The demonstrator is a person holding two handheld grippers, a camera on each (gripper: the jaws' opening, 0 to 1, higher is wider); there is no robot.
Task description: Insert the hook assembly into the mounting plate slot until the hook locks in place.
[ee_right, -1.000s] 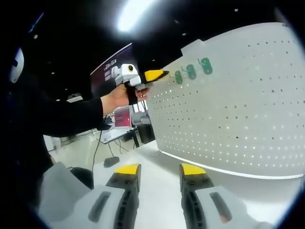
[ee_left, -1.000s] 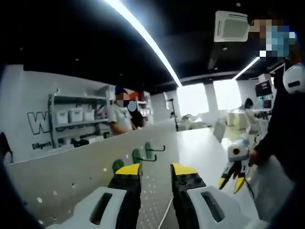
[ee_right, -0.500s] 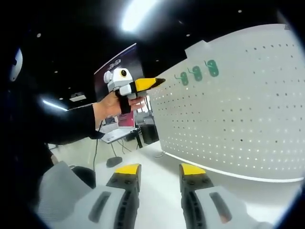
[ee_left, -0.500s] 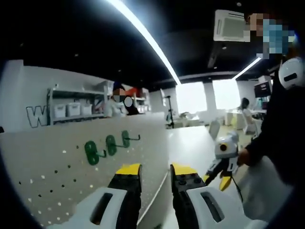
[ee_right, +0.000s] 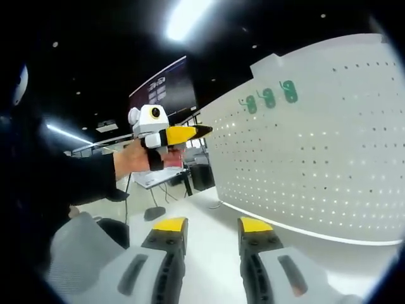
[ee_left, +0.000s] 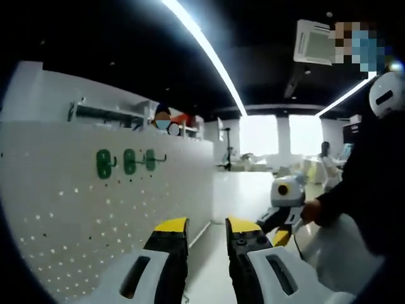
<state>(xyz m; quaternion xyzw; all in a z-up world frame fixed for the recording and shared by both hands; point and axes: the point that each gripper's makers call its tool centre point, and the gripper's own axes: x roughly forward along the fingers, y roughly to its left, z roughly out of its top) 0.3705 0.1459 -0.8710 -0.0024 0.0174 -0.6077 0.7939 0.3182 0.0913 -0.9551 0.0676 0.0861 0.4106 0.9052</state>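
A white perforated mounting plate [ee_left: 76, 209] stands upright on the left of the left gripper view. High on it hang three green hooks [ee_left: 130, 161] in a row. My left gripper [ee_left: 207, 226] is open and holds nothing, well back from the hooks. In the right gripper view the same plate [ee_right: 329, 158] fills the right side, with the green hooks [ee_right: 269, 97] near its top edge. There the left gripper [ee_right: 201, 131] hovers in a hand, left of the hooks and apart from the plate. My right gripper [ee_right: 212, 225] is open and empty, low above the table.
The plate stands on a white table [ee_right: 209, 215]. A dark-sleeved arm [ee_right: 82, 174] holds the left gripper. The right gripper [ee_left: 280, 235] shows at the right of the left gripper view. Another person [ee_left: 163, 121] stands behind the plate, beside shelving [ee_left: 107, 114].
My left gripper has drawn back and down from the hooks, which look smaller and farther left in its view. The right gripper has hardly moved.
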